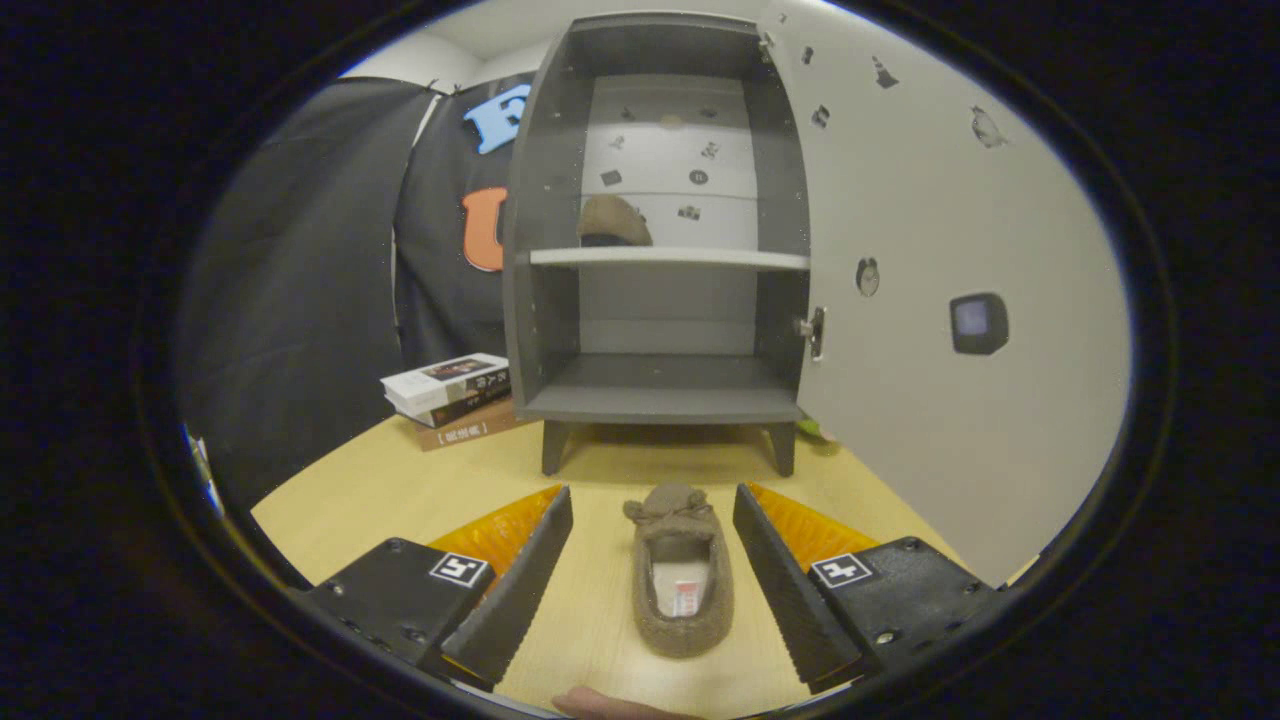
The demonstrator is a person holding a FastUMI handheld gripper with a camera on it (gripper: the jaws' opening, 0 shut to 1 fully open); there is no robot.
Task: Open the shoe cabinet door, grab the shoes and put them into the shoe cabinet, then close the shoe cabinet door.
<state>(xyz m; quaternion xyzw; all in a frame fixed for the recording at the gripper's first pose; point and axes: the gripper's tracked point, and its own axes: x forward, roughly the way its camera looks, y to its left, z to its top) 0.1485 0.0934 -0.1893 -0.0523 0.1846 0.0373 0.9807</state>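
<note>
Gripper view shows the gripper (pixel 652 500) level above the wooden table (pixel 350 500), fingers spread wide and holding nothing. One brown slipper (pixel 682 580) lies between them, touching neither, toe toward the shoe cabinet (pixel 660 400), whose door (pixel 940 200) stands open.

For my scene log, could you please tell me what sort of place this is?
Likely a staged recording booth, not a home: a small shoe cabinet standing open on a wooden table, and a slipper between the open gripper's fingers.
</note>
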